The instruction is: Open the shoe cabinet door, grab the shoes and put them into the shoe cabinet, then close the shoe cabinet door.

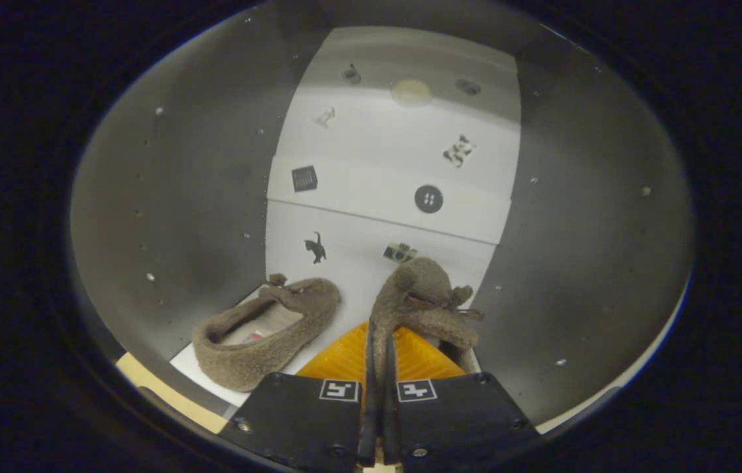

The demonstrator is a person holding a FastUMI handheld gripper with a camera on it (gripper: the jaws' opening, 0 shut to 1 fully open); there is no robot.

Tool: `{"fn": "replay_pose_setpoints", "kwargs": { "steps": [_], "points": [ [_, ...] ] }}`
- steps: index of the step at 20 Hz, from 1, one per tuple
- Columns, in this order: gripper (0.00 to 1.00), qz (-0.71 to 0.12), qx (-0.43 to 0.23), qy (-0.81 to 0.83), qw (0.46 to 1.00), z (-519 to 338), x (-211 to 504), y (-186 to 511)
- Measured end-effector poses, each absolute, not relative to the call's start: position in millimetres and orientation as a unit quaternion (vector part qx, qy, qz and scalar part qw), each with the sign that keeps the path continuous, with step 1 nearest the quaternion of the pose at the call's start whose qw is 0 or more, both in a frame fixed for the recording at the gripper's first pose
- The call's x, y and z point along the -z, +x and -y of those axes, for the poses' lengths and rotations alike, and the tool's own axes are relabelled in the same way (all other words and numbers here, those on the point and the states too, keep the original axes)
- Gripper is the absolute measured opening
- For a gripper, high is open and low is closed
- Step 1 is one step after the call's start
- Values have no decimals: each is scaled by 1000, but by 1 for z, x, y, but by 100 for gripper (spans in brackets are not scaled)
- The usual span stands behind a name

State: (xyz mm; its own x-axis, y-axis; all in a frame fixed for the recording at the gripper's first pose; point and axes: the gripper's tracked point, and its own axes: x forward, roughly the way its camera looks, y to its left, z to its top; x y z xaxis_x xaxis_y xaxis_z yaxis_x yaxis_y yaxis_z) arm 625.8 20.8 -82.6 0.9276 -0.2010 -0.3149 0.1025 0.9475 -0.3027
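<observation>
Shoe pinched between gripper fingers, inside the shoe cabinet.

Shoes: two. One shoe lies on the cabinet floor, to the left of the gripper. The second shoe is just ahead of the gripper, its edge pinched between both fingers.

Gripper: one, with two fingers closed together on the second shoe.

Cabinet side walls: two, one on each side of the shoes.

Small stickers on the white back panel beyond the shoes: about eight, including one cat and one button.
</observation>
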Motion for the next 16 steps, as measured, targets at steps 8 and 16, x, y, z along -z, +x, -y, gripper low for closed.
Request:
{"fn": "replay_pose_setpoints", "kwargs": {
  "steps": [8,16],
  "points": [
    [16,-198,60,-135,969,-39,111,655],
    [80,-185,86,-140,969,-41,93,623]
  ]
}}
